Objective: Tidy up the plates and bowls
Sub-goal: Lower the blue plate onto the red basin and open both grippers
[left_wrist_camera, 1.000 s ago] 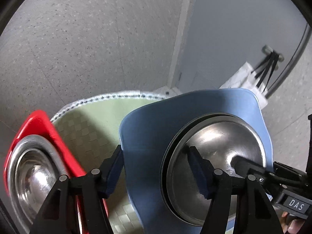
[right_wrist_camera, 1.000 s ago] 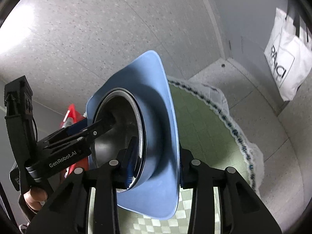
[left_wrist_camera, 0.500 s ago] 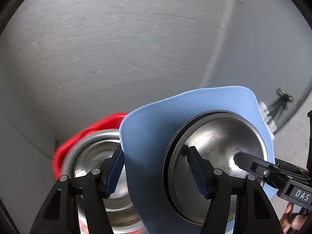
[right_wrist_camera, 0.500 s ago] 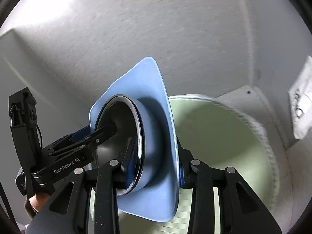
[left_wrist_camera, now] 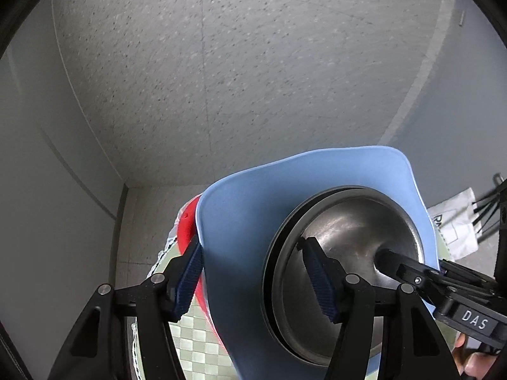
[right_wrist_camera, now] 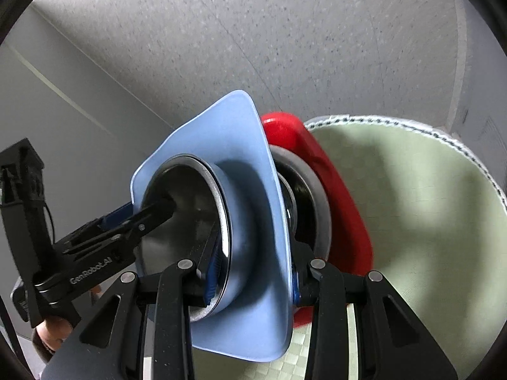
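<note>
Both grippers are clamping one stack in mid-air: left gripper [left_wrist_camera: 256, 281] and right gripper [right_wrist_camera: 253, 272] each pinching the blue plate [left_wrist_camera: 240, 221] with the steel bowl [left_wrist_camera: 348, 253] nested in it, over the red plate [right_wrist_camera: 342, 190] and its bowl on the green mat [right_wrist_camera: 412, 190]. Risk — the tilted bowl sliding out, or a corner knocking the red plate. Stack's underside and landing spot are hidden.

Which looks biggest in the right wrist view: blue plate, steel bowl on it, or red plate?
1. Blue plate, though nearest the camera.
2. Steel bowl and red plate: unsure, the red one is partly hidden behind.
</note>
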